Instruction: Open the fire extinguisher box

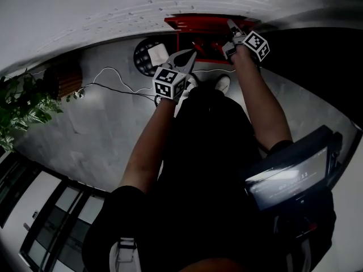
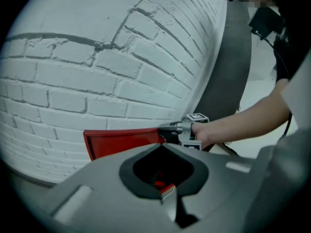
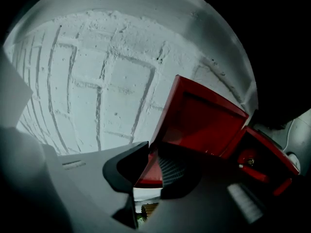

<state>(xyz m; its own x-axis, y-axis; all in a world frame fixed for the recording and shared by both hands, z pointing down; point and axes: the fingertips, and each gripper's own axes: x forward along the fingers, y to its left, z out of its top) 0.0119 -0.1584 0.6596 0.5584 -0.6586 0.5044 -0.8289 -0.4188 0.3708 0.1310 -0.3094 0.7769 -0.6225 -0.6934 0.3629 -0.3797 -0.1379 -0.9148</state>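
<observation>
Now, head view: the fire extinguisher box (image 1: 198,38) sits on the grey floor (image 1: 102,123) against the white brick wall (image 1: 113,10), my left tongs (image 1: 191,55) near it.

Left gripper view: those tongs are pressed together, empty.

Right gripper view: my right tongs (image 3: 148,155) pinch the red lid (image 3: 204,120) by its edge, partly raised. Next, I judge: follow the hinge arc, grip firm.

Wall (image 1: 85,4): white-painted brick, cracked near the top.
Floor (image 1: 102,135): grey, glossy, crossed by a loose cable (image 1: 106,68).
Corner: leafy plant (image 1: 22,106) near dark-framed glazing (image 1: 51,220).
</observation>
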